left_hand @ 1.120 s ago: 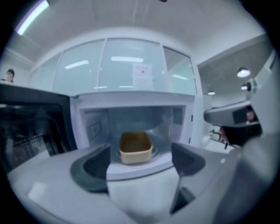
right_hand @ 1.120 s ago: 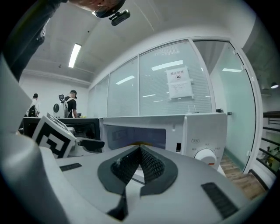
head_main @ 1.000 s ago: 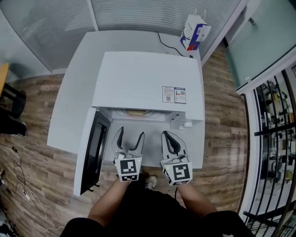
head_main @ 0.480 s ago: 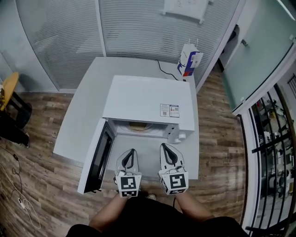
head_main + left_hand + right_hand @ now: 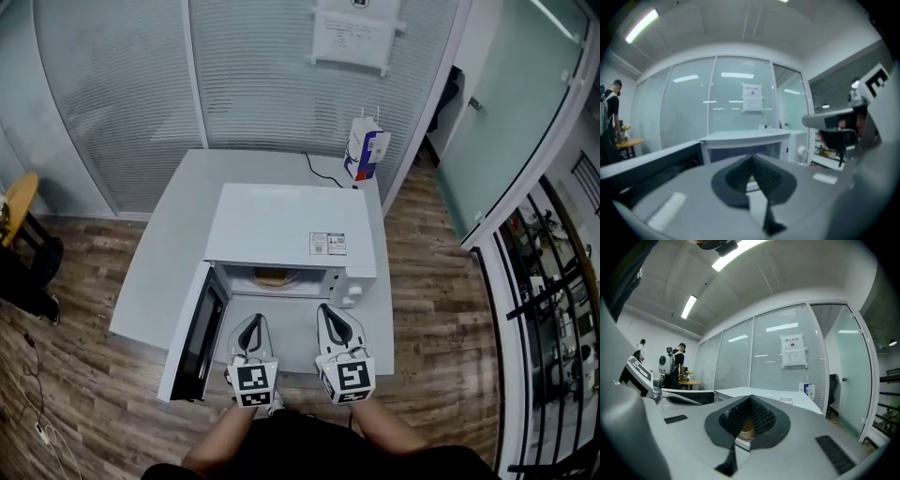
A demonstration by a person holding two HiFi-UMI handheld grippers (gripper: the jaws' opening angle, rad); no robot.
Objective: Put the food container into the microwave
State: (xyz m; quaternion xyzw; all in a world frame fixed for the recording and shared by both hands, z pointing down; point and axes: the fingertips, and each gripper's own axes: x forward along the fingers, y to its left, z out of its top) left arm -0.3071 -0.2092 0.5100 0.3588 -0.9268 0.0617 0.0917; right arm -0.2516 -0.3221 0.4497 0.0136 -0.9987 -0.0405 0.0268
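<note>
On white table (image 5: pixel 161 270) nr glass wall (image 5: pixel 253 84): open microwave (image 5: pixel 286 225)

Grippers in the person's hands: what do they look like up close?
Both the left gripper and right gripper have pale grey, tapering plastic jaws lined with dark ribbed pads. Each carries a white cube printed with black square markers. The person wears black clothing.

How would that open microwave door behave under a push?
The microwave door stands wide open on its left hinge, so a push on its free edge would likely swing it, not slide the microwave. It looks rigid, a dark panel in a white frame. The shut left gripper, nearest it, could probably nudge it.
</note>
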